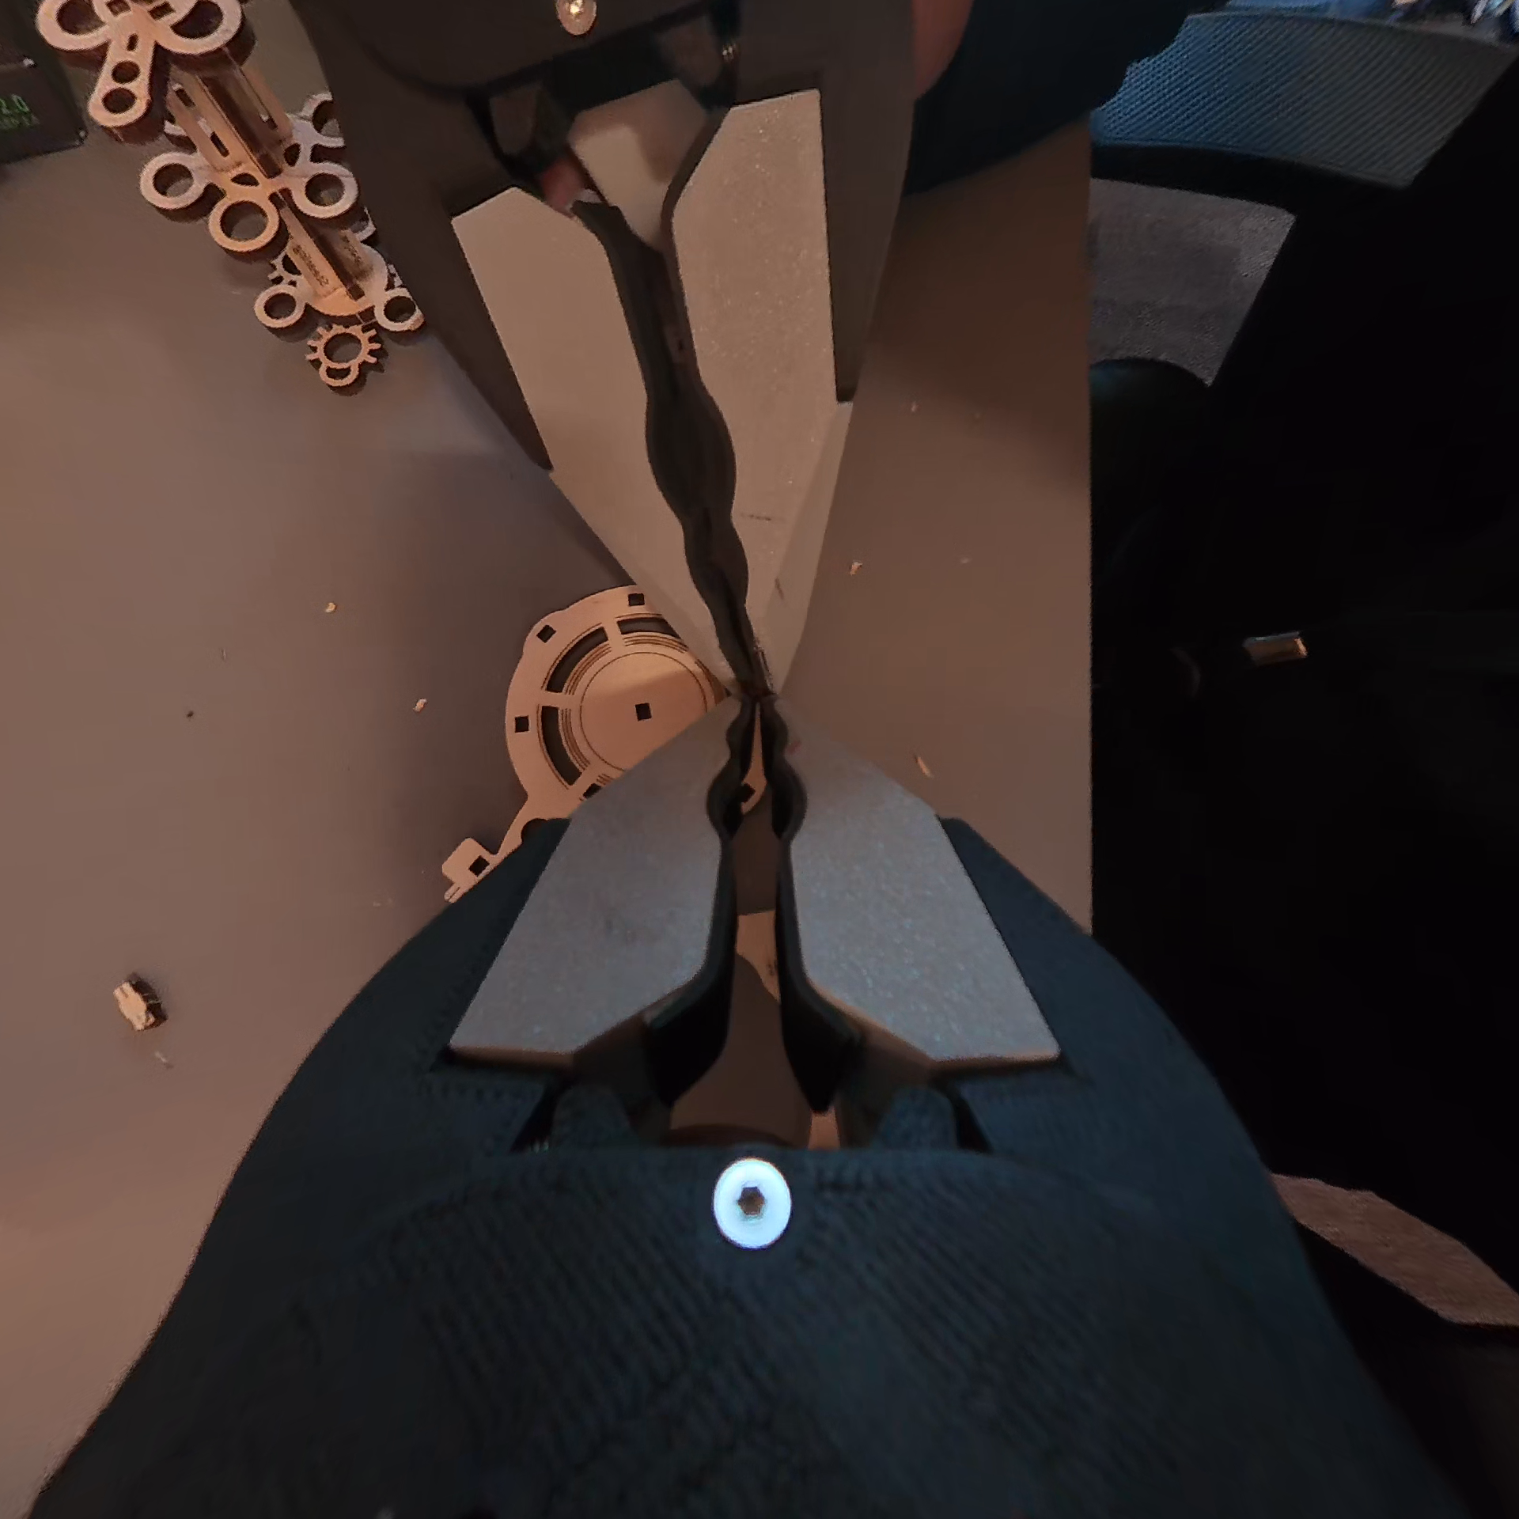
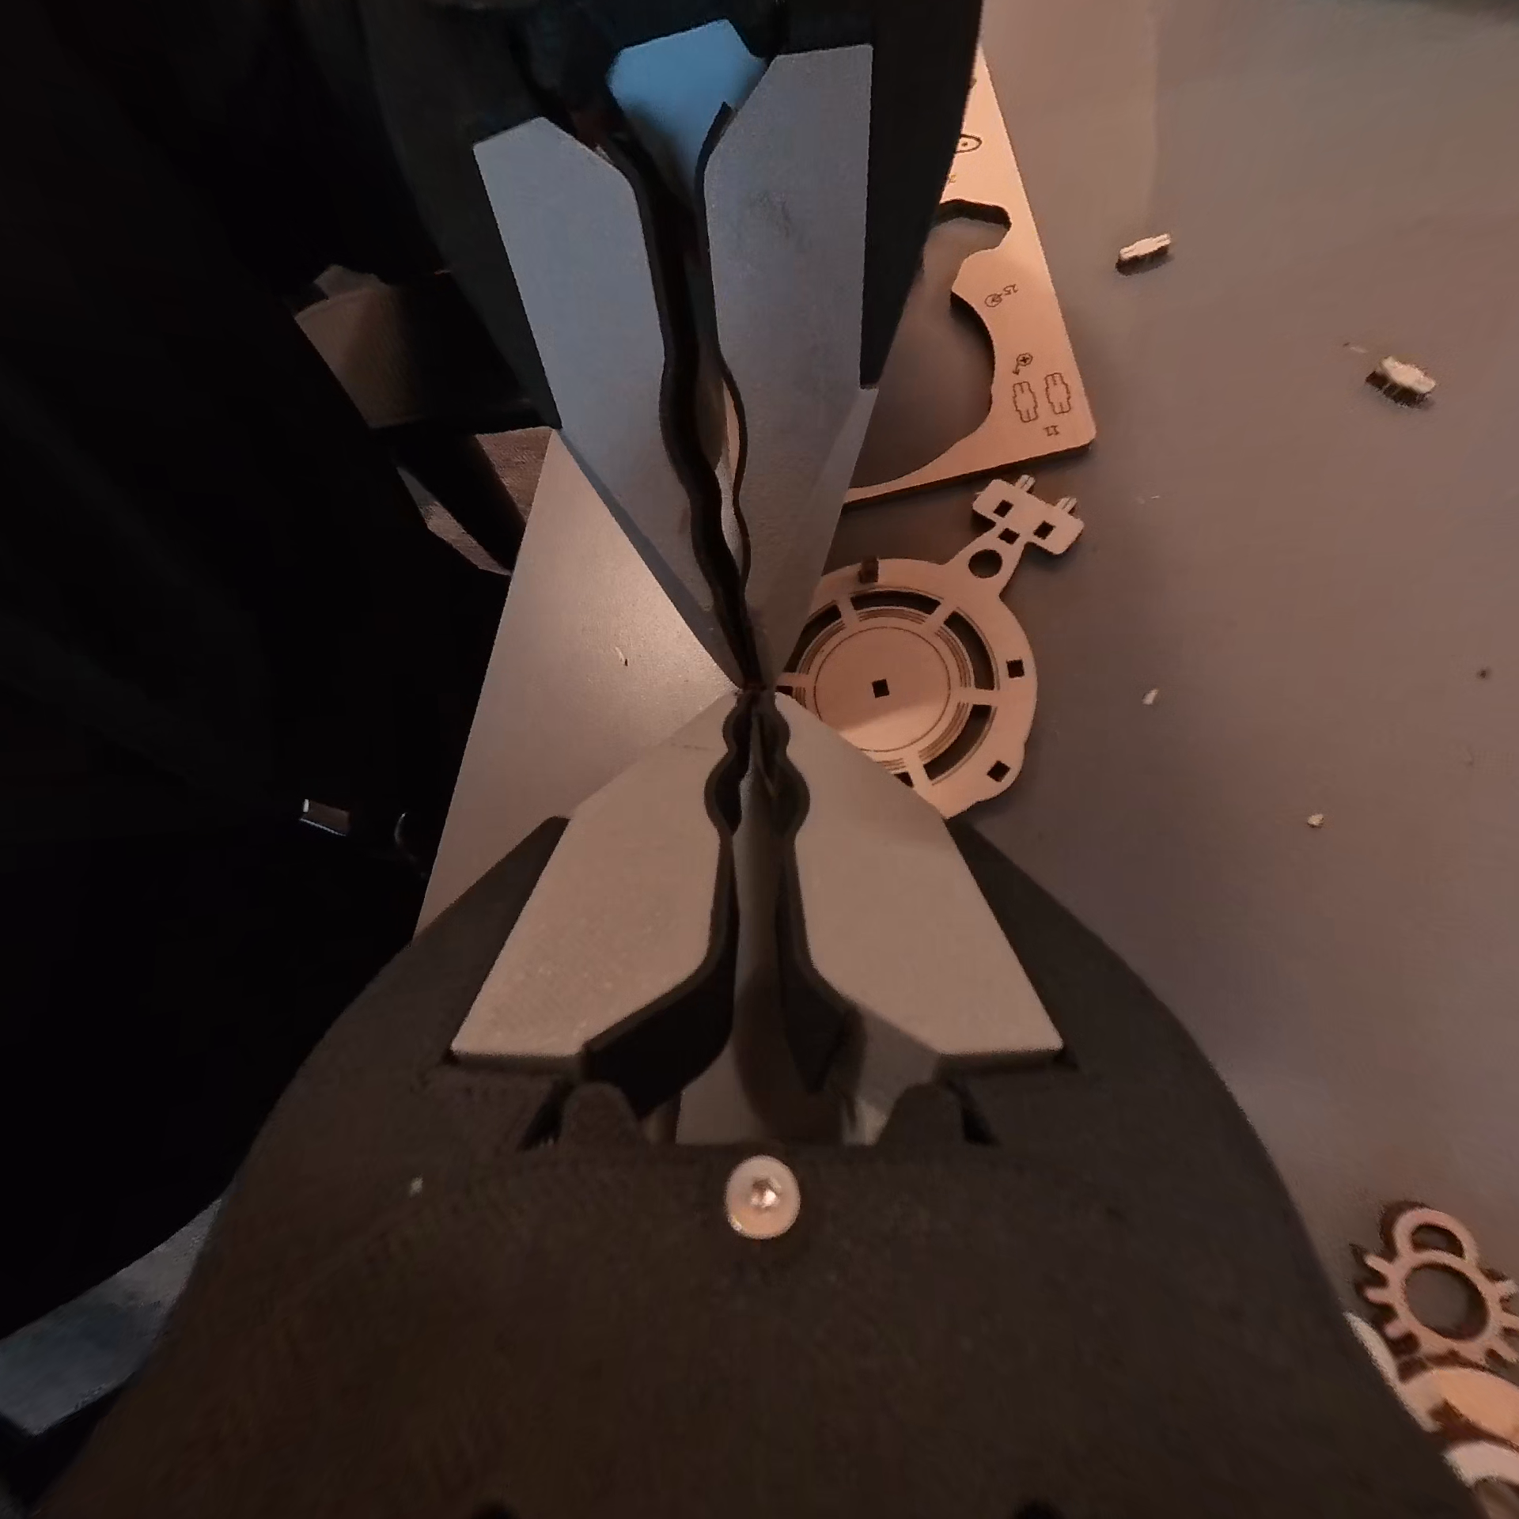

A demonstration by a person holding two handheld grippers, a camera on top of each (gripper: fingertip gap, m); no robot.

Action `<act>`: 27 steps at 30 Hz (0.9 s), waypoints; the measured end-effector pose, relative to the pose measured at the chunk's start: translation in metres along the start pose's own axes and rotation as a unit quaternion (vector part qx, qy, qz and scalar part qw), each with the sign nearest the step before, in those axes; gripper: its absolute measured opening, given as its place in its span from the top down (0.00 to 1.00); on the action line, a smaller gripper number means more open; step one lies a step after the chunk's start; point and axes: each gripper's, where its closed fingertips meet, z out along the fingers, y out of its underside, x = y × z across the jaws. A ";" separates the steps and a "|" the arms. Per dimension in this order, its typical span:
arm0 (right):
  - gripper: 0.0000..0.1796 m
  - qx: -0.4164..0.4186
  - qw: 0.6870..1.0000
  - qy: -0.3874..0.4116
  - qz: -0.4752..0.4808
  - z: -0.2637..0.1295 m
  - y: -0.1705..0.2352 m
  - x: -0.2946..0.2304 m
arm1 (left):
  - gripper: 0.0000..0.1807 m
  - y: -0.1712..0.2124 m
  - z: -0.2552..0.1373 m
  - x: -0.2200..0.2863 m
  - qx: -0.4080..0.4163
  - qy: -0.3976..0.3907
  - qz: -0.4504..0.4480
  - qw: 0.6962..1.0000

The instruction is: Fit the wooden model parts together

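Note:
My left gripper (image 1: 752, 723) and my right gripper (image 1: 744, 674) meet tip to tip just above the grey table (image 1: 247, 657), near its edge. Both have their jaws closed at the tips. I cannot see any part pinched between them. A round slotted wooden disc with a tabbed arm (image 1: 600, 707) lies flat right beside the meeting tips. The right wrist view shows the same: my right gripper (image 2: 752, 723) from below, my left gripper (image 2: 748, 670) from above, and the disc (image 2: 904, 690) to the right of the tips.
A wooden assembly of ringed plates (image 1: 247, 189) stands at the far left with a small gear (image 1: 341, 353). A cut-out wooden sheet (image 2: 1011, 329) lies behind the disc. Small loose pieces (image 2: 1142, 251) (image 2: 1401, 380) (image 1: 140, 1003) and a gear (image 2: 1438, 1299) lie around. A dark chair (image 1: 1315, 82) stands past the table edge. Both grippers' tips are close together, under 4 cm apart. From either gripper's tips it is about 15 cm to the gear (image 2: 1438, 1299). Look for it in the left wrist view (image 1: 345, 357) too.

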 end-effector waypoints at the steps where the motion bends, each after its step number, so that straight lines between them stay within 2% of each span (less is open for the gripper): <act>1: 1.00 0.001 1.000 -0.006 0.008 0.000 0.000 0.000 | 1.00 0.000 0.000 0.000 0.003 0.002 -0.003 1.000; 11: 1.00 0.007 1.000 0.006 0.001 -0.001 -0.002 0.000 | 1.00 0.001 -0.001 -0.001 0.004 0.003 -0.008 1.000; 19: 0.99 0.033 0.999 -0.016 0.021 -0.007 -0.007 -0.001 | 1.00 0.002 -0.001 0.001 0.007 0.009 -0.014 1.000; 27: 1.00 0.000 1.000 0.008 -0.001 -0.002 0.002 0.001 | 1.00 -0.002 -0.002 0.002 0.015 0.010 -0.017 1.000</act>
